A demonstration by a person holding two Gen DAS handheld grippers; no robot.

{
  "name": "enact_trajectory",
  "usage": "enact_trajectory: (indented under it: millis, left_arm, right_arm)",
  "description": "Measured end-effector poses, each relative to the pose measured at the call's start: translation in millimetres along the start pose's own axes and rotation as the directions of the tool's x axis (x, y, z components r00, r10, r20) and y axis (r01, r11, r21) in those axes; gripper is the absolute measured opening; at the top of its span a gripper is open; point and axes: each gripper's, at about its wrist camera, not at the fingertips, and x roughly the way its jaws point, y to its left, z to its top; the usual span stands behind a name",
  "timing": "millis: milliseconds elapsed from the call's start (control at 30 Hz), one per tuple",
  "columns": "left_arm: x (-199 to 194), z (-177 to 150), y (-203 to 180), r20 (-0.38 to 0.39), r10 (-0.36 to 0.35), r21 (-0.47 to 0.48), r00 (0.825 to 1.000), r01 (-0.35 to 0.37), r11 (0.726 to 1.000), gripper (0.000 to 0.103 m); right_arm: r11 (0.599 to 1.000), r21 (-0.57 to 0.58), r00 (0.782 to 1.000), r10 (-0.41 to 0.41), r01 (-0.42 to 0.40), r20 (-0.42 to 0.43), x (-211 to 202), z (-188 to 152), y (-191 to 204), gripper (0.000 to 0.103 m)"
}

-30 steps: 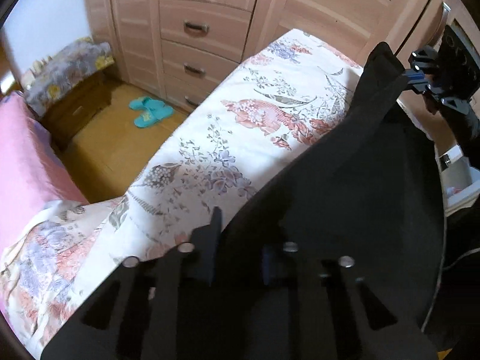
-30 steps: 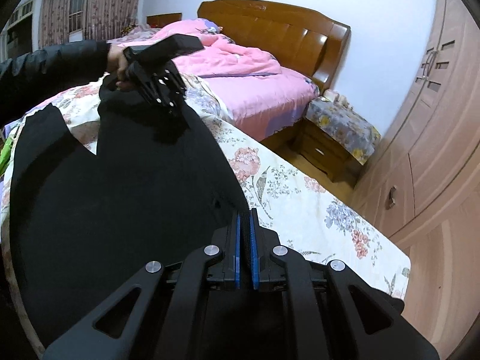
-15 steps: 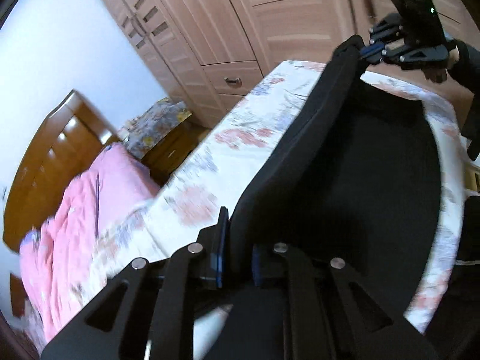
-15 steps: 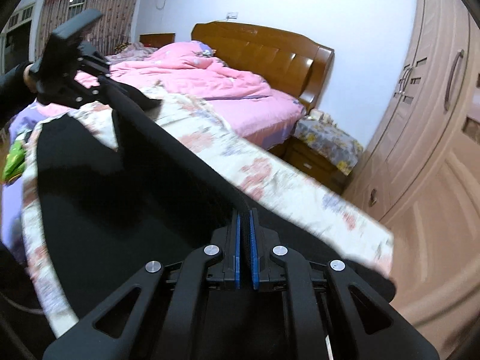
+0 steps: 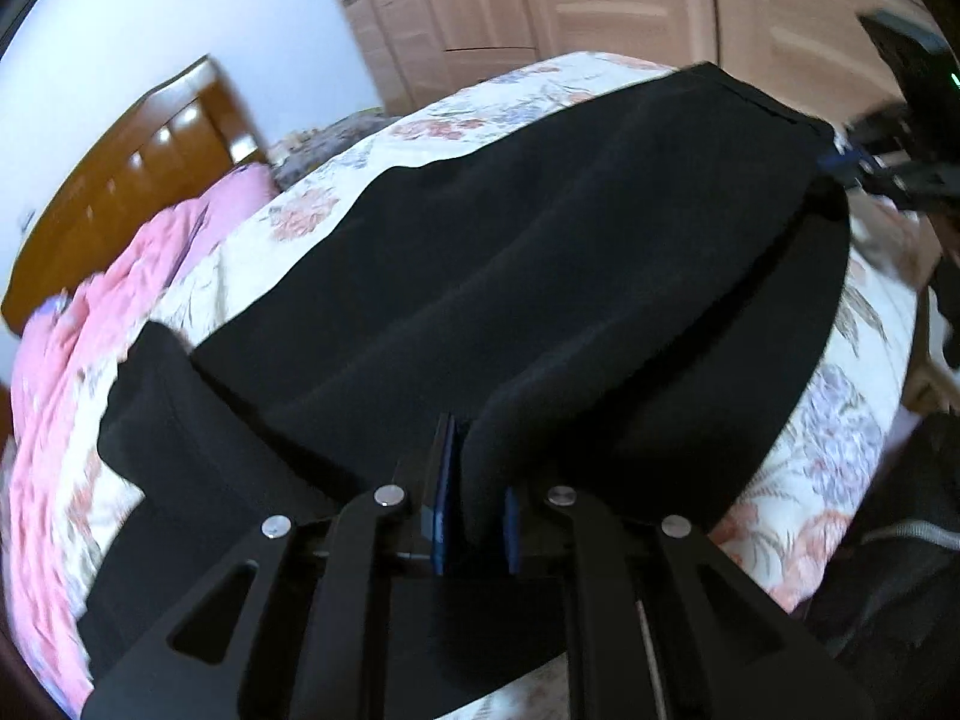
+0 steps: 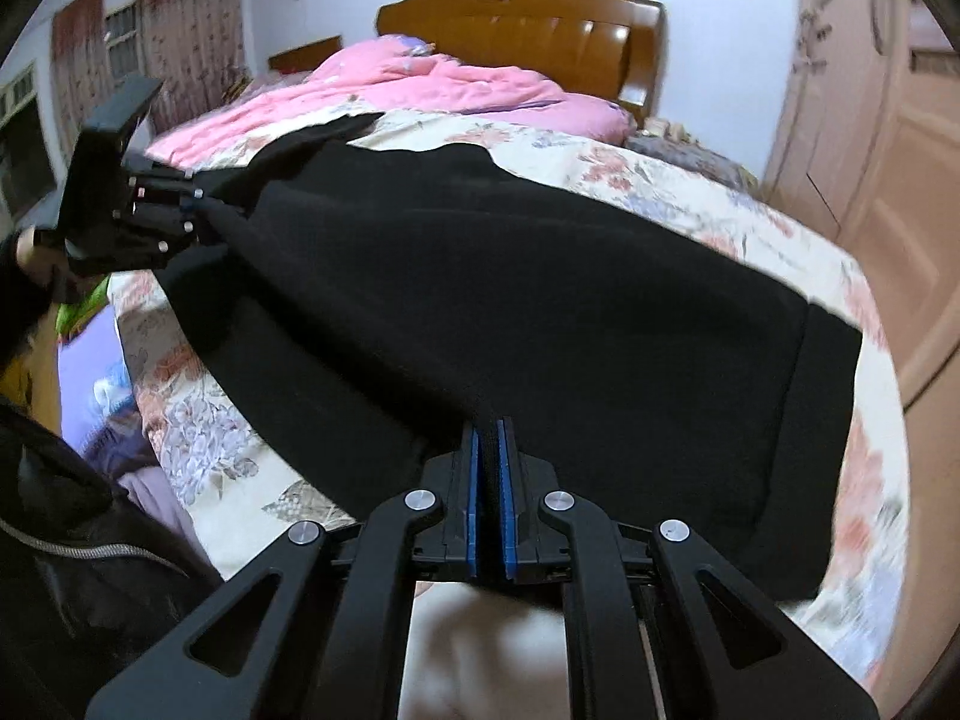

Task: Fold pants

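Black pants [image 5: 540,252] on floral bedspread [image 5: 840,420], edge clamped in both grippers' jaws

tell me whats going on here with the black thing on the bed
A person is folding a pair of black pants on a bed covered by a floral sheet. They hold a gripper in each hand, and both are clamped on the fabric: the left gripper pinches a thick bunched edge, and the right gripper pinches another edge. One layer of the pants is lifted and stretched between the two over a lower layer lying on the sheet. A pink blanket lies beyond, near the wooden headboard.
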Motion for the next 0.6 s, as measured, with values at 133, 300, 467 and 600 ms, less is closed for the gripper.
enact_trajectory:
  millis: [133,300,467,600]
  left_arm:
    - [9,-1,4,0.008,-0.003,-0.040,1.000,0.003,0.999,0.014]
    - [9,-10,-3,0.002,0.015,-0.030,1.000,-0.015,0.999,0.017]
    - [9,-12,-10,-0.003,0.054,0.003,0.999,-0.054,0.999,0.020]
    - [8,-12,-11,-0.005,0.073,0.036,0.997,-0.073,0.997,0.027]
  right_arm:
    - [0.994,0.111,1.000,0.015,-0.016,0.009,-3,-13,-4,0.027]
    - [0.967,0.252,0.999,0.004,-0.016,0.050,-25,-21,-17,0.051]
    - [0.917,0.396,0.996,-0.075,0.052,0.043,-43,-39,-37,0.051]
    - [0.839,0.543,0.996,-0.066,0.027,0.052,-44,-56,-58,0.051]
